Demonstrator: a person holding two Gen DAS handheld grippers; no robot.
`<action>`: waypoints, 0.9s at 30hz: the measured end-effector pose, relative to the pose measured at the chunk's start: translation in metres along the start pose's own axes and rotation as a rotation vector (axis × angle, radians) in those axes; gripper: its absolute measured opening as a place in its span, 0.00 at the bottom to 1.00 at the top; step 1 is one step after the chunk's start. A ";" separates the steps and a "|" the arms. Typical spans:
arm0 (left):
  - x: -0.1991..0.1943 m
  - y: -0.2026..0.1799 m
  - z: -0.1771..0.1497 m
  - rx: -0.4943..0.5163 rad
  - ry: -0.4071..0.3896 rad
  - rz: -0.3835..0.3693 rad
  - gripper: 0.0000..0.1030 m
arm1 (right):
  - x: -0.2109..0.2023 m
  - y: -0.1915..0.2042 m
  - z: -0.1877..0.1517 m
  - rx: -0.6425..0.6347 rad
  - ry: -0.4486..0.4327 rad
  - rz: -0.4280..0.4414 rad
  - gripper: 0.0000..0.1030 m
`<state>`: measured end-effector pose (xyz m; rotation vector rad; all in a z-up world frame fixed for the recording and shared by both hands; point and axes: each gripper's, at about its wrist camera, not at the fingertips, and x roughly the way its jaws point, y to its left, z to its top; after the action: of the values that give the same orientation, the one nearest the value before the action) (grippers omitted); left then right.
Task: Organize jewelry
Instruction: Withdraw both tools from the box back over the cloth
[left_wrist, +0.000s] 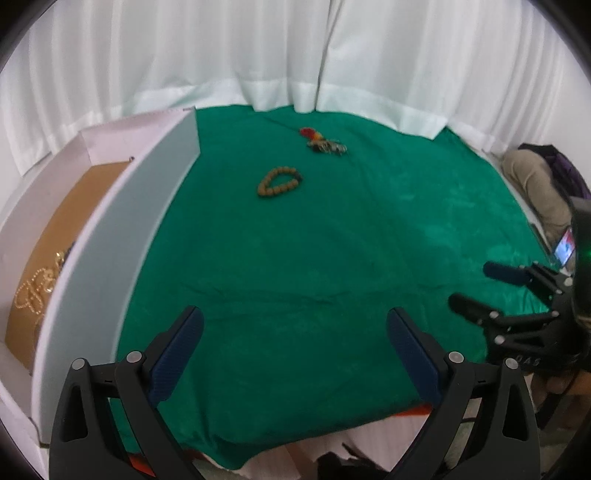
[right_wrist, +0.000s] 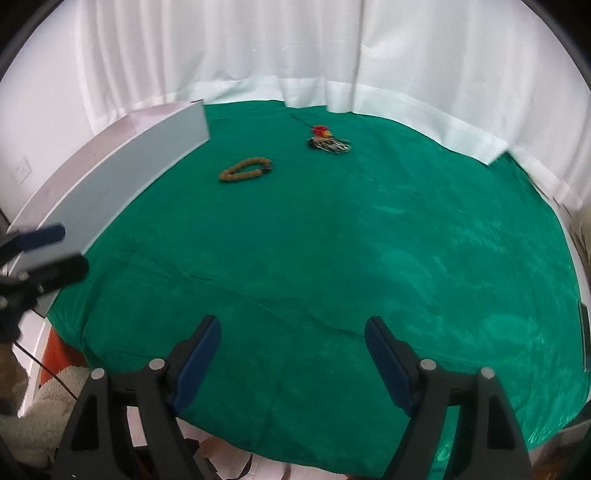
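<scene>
Both grippers hang over the near edge of the green cloth (left_wrist: 332, 258) with nothing between their fingers: the left gripper (left_wrist: 294, 334) has its fingers spread wide, the right gripper (right_wrist: 292, 341) a little less so, both empty. The next piece looks to be the wooden bead bracelet (left_wrist: 279, 182), lying flat well ahead, with the tangled metal charm bunch (left_wrist: 325, 142) and its red tuft just beyond it. To lift the bracelet well I would come down over one side of the loop and pinch across the round beads, since they may roll on the soft nap. The white box (left_wrist: 122, 236) stands along the left, stiff-walled, with a tan liner where a fine gold chain (left_wrist: 37, 291) already lies
</scene>
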<state>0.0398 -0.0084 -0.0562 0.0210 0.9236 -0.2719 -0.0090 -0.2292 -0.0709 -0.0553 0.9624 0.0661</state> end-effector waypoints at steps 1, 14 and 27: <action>0.001 -0.003 -0.003 0.001 0.007 0.002 0.97 | 0.000 -0.003 -0.002 0.007 0.001 0.000 0.79; 0.013 0.004 -0.004 -0.021 0.032 0.047 0.97 | 0.005 0.008 -0.005 -0.014 -0.002 0.023 0.79; 0.043 0.002 -0.001 -0.017 0.099 0.046 0.97 | 0.024 -0.006 -0.007 0.028 0.042 0.021 0.79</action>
<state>0.0637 -0.0164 -0.0912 0.0399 1.0228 -0.2222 -0.0007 -0.2353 -0.0940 -0.0205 1.0062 0.0712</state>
